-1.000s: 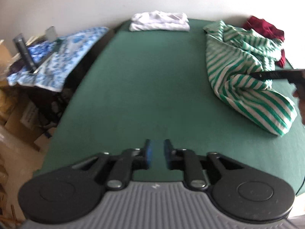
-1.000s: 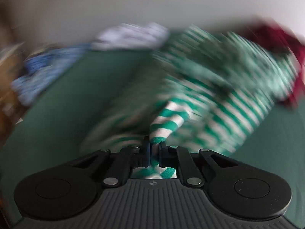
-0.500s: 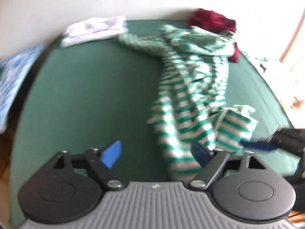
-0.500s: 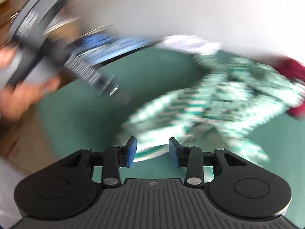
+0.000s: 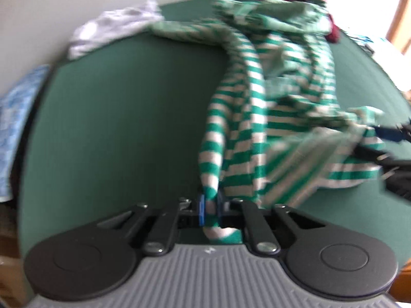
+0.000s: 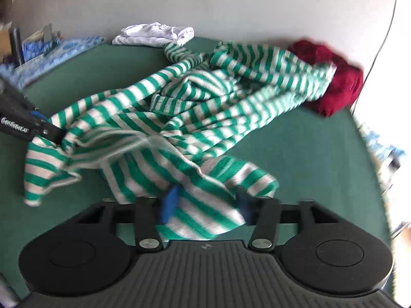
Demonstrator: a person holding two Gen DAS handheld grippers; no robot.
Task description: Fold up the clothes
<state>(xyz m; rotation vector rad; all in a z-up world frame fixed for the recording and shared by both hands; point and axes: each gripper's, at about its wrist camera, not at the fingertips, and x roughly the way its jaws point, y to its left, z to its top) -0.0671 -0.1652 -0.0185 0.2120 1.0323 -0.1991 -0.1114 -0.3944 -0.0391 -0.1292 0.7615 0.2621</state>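
Surface (image 6: 321, 154): green covering, wide and flat; carries every garment seen here
Striped garment (image 6: 195, 107): green-and-white, crumpled, sprawled from the far right of the surface toward the near edge; one narrow strip runs down to the left tool, a broader flap reaches the right tool
Blue patterned cloth (image 6: 54, 51): off the surface's left side (draped over something I cannot identify)
Dark red garment (image 6: 336, 77): bunched at the far right, touching the striped garment's far end
White garment (image 6: 154, 34): folded, at the far edge against the wall; the striped garment's far tip lies just beside it
Left tool (image 5: 209, 206): jaws closing, pads pressed on the narrow striped strip; the strip's end pokes out behind the pads
Right tool (image 6: 205, 204): jaws closing; the striped flap lies between the blue pads (image 6: 169, 202), which stand apart and do not visibly press it; motion blur here
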